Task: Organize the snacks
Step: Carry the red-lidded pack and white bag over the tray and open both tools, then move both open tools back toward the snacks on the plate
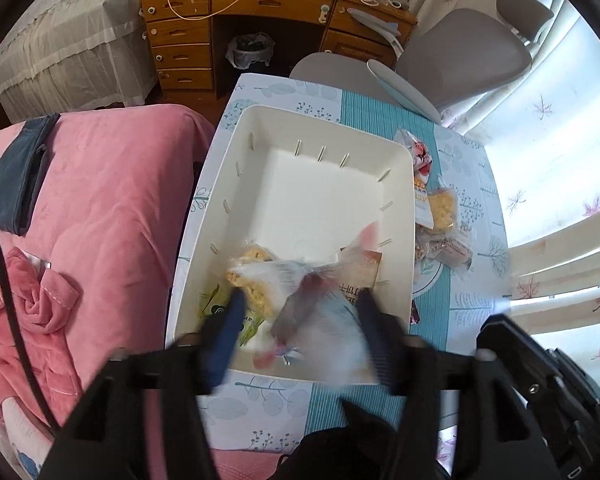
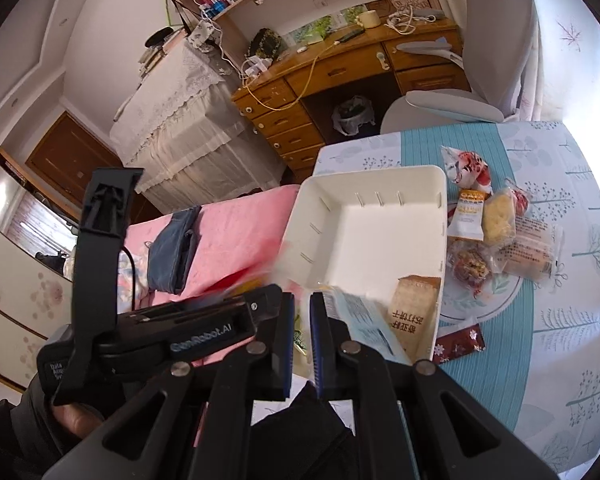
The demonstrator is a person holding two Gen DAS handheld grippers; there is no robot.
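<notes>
**Dropping a packet into the bin, pile still waiting**

Nearest, the left hand-held gripper [image 1: 298, 312] stands released over the near end of the white bin [image 1: 404, 160], a blurred clear packet [image 1: 320, 312] loose between its fingers – apparently falling in beside the yellow snack [image 1: 252, 288] and the brown packet [image 2: 412, 312] already inside. The right hand-held gripper [image 2: 302, 320] is clenched on nothing visible. The step in hand looks like the deposit itself. Farther right on the tabletop [image 2: 560, 340], the dark red packet [image 2: 460, 342] and the snack pile [image 2: 496, 232] remain – the next move likely calls for reaching there.
</notes>
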